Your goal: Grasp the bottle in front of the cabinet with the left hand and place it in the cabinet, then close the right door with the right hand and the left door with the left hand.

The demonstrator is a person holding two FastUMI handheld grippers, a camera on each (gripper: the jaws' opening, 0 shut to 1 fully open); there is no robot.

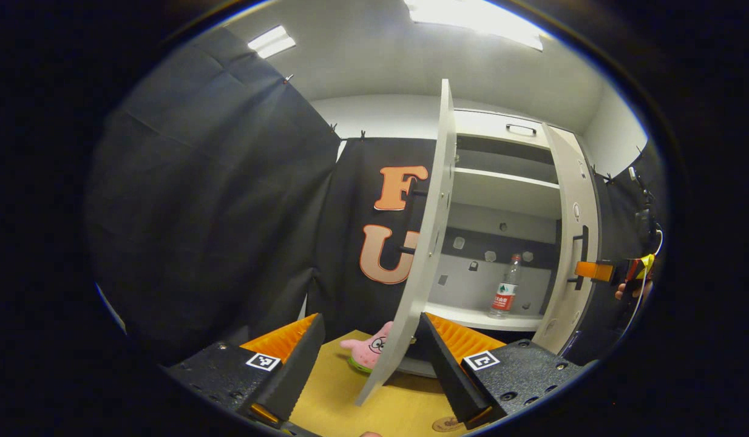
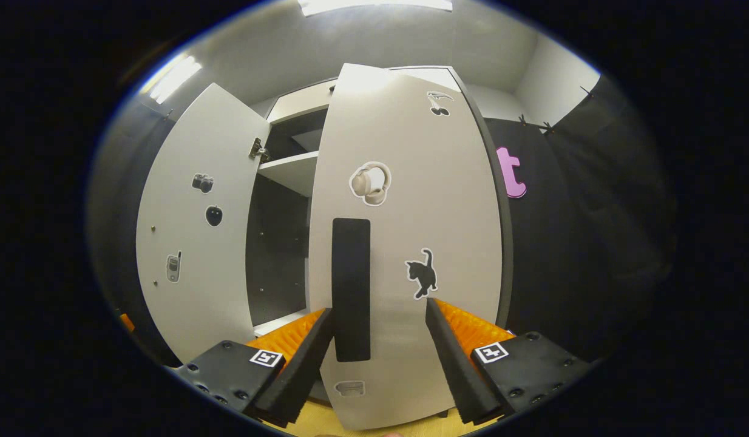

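Note:
The clear bottle [image 1: 505, 291] with a red label stands upright on the lower shelf inside the white cabinet [image 1: 502, 188]. My left gripper [image 1: 371, 370] is open, and the lower edge of the left door [image 1: 432, 230], seen edge-on, stands between its fingers. The right door [image 1: 572, 243] is swung partly inward, with my right gripper [image 1: 586, 271] at its black handle. In the right gripper view my right gripper [image 2: 379, 358] is open against the right door [image 2: 405, 212], and the handle [image 2: 351, 288] is just inside its left finger. The left door [image 2: 192, 230] stands wide open.
A pink star-shaped plush toy [image 1: 368, 349] lies on the yellow wooden table [image 1: 344, 406] below the left door. Black cloth walls close in the booth on both sides. A hand [image 1: 630, 291] holds the right gripper at the far right. An upper shelf [image 2: 289, 170] spans the cabinet.

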